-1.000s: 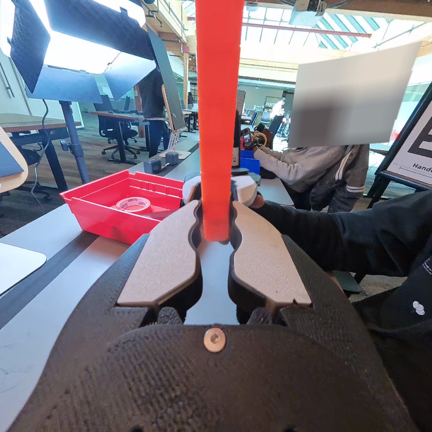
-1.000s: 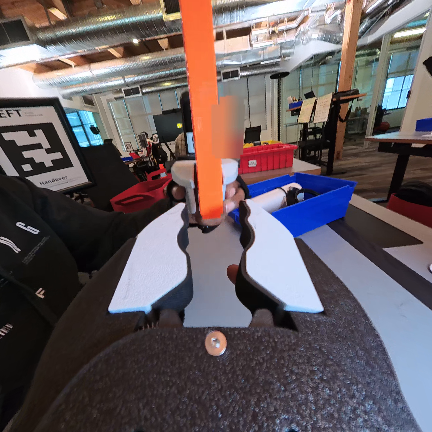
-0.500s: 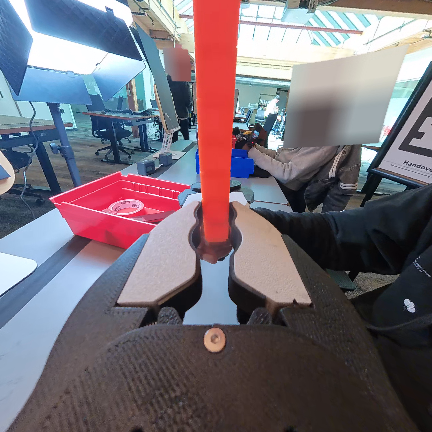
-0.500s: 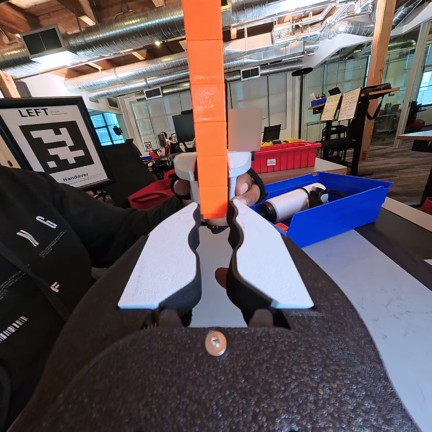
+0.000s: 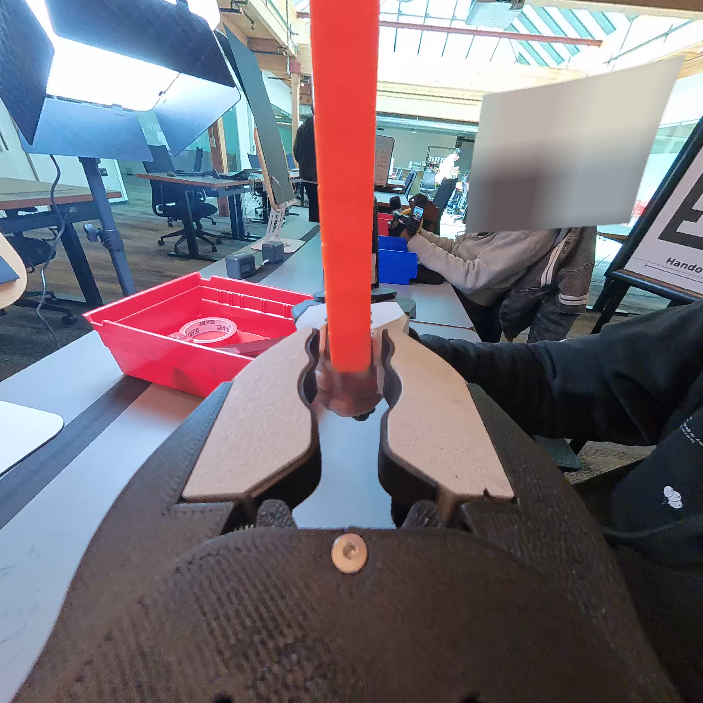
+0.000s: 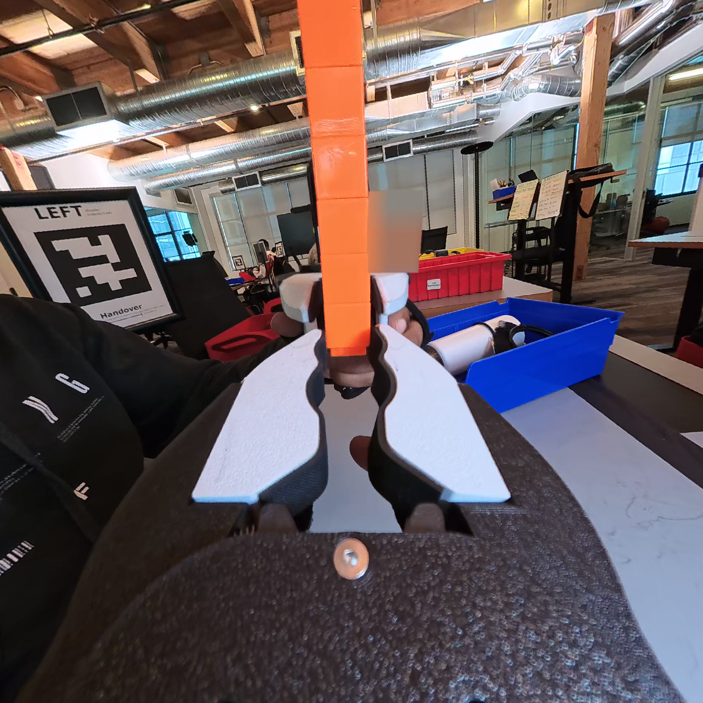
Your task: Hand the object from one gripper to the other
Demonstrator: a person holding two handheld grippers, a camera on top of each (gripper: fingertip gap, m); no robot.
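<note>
Right wrist view: I see my right gripper (image 6: 348, 342) clamped on the bottom end of the upright orange block bar (image 6: 340, 190). Left gripper (image 5: 348, 344) has its fingers parted around the same end, apparently clear of it. Red bin (image 5: 159, 342) sits far left.

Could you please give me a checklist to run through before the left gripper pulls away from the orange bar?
1. Right gripper shut on the orange bar: ok.
2. Left gripper open, with gaps on both sides of the bar: ok.
3. Bar upright: ok.
4. Right grip sits at the bar's bottom end only, likely top-heavy: not ok.
5. Bar's top end free: cannot tell, out of frame.
</note>
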